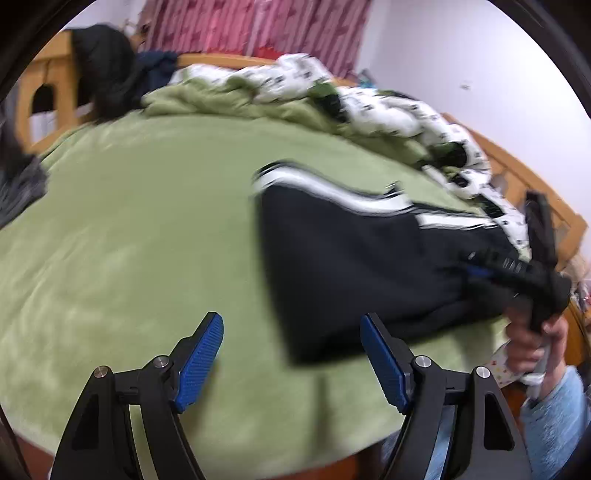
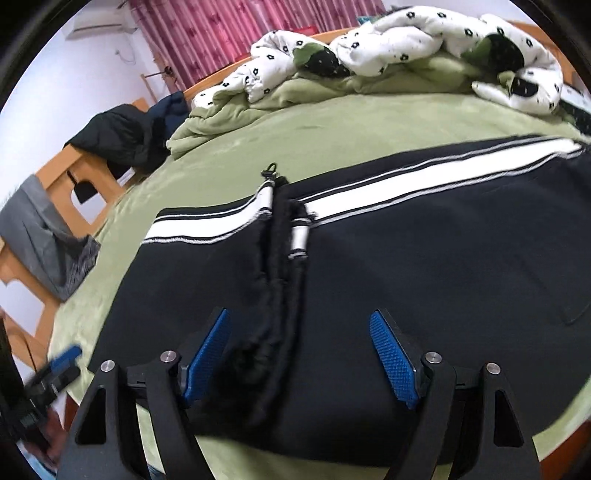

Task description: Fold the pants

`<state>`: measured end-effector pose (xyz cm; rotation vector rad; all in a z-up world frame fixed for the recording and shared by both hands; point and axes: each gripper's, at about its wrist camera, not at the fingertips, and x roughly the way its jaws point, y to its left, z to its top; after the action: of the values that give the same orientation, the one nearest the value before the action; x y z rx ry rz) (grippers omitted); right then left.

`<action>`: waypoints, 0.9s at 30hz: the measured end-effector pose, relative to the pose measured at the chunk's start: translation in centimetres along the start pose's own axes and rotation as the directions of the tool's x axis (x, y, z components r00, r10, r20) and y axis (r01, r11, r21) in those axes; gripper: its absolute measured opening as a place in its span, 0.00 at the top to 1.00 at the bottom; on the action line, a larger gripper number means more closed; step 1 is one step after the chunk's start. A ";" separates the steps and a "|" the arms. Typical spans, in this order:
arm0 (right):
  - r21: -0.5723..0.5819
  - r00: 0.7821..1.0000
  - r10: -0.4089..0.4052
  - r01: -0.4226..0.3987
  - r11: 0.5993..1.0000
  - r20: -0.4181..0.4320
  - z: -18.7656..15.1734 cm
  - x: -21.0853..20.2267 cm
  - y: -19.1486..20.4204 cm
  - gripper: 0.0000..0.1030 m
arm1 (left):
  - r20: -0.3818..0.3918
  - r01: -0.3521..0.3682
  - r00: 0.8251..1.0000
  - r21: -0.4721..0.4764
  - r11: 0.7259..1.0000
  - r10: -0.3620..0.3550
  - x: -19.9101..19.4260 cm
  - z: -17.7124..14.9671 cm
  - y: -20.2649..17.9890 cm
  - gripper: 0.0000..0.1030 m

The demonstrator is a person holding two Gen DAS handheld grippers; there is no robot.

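Black pants (image 2: 406, 266) with a white side stripe lie folded on the green bed cover (image 2: 332, 122). Their drawstring with metal tips (image 2: 299, 236) lies on top. My right gripper (image 2: 299, 358) is open, its blue pads (image 2: 395, 365) spread just above the near edge of the pants, holding nothing. In the left wrist view the pants (image 1: 351, 266) lie to the right, and the right gripper (image 1: 532, 273) shows at their far right end. My left gripper (image 1: 291, 362) is open and empty over bare green cover, left of the pants.
A white quilt with black spots (image 2: 388, 44) is bunched at the back of the bed. Dark clothes (image 2: 125, 136) hang on the wooden bed frame (image 2: 70, 170) at the left. A grey garment (image 2: 44, 236) lies at the left edge. Pink curtains (image 2: 240, 26) hang behind.
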<state>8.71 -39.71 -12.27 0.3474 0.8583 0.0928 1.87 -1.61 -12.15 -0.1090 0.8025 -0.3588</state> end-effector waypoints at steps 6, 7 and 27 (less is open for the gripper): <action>-0.073 1.000 0.026 -0.025 0.997 0.009 -1.0 -1.3 2.6 1.00 | -0.037 0.019 0.999 -0.124 0.992 -0.023 0.5 -2.3 3.8 0.27; -0.085 0.999 0.053 -0.052 0.995 0.011 -1.2 -2.0 2.8 1.00 | -0.034 0.040 0.998 -0.132 0.990 -0.044 0.7 -2.3 3.9 0.27; -0.110 1.000 0.020 -0.022 0.994 -0.017 -2.4 -2.0 2.7 0.94 | -0.033 -0.092 0.995 0.020 0.996 0.092 5.4 -0.7 -1.4 0.27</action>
<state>5.77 -36.98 -11.40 0.2529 0.8616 0.1622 4.42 -4.75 -15.99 -0.0491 0.8343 -0.2813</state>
